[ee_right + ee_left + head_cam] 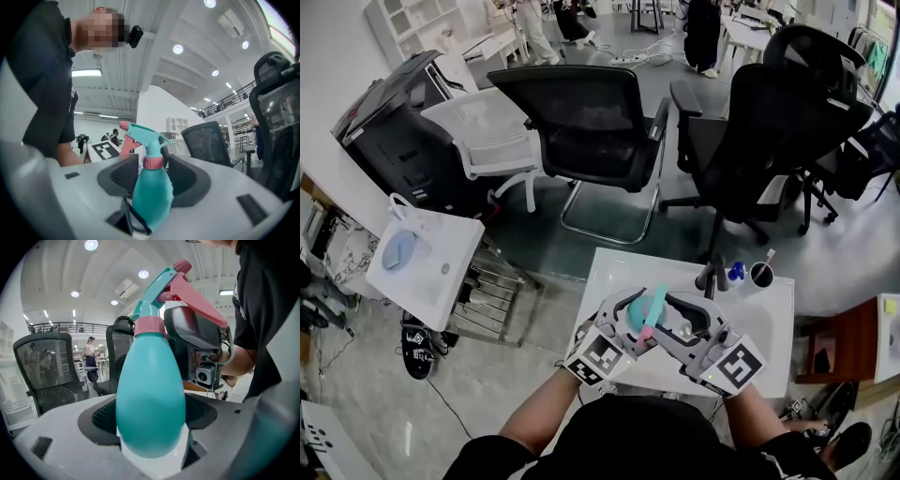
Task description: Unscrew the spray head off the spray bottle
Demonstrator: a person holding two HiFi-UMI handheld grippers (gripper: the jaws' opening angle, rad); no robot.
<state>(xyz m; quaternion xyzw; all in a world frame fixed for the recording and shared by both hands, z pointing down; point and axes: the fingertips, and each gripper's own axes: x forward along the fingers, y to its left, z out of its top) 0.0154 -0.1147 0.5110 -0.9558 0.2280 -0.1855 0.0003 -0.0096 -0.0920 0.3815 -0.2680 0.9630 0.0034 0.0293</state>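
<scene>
A teal spray bottle with a pink collar and a teal spray head with a pink trigger is held up over the white table. My left gripper is shut on the bottle's round body, which fills the left gripper view. My right gripper faces it from the other side. In the right gripper view the bottle stands upright between the right gripper's dark pads. They flank the collar with a gap on each side, so this gripper is open.
On the table's far edge stand a black cup with a pen, a small blue object and a black clamp. Two black office chairs stand beyond the table. A white side table is at the left.
</scene>
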